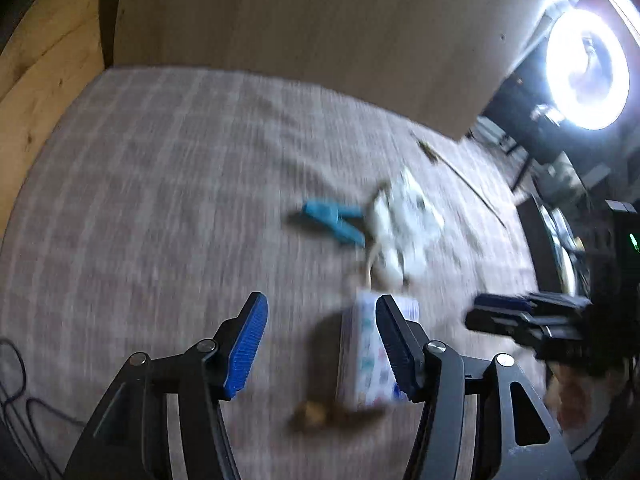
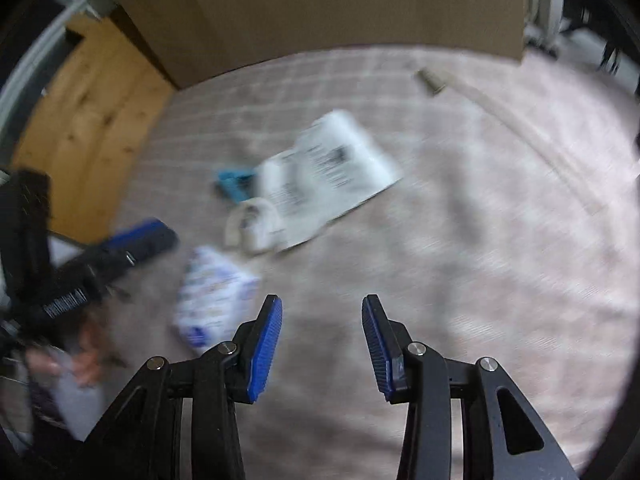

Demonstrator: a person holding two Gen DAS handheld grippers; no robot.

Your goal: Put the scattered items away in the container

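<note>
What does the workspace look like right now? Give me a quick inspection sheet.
Surface: pale checked cloth covering the work area; both views motion-blurred.
Job's things: small printed box, white plastic bag with printing, blue clip, white curved piece, thin stick, small brown object.
Container: large cardboard box at the far edge of the cloth.
Clutter: nothing seen beyond these.
Grippers: left gripper and right gripper both open, fingers holding nothing.
Cables: dark cable at left edge.
Surroundings: wooden floor, bright ring light.
</note>
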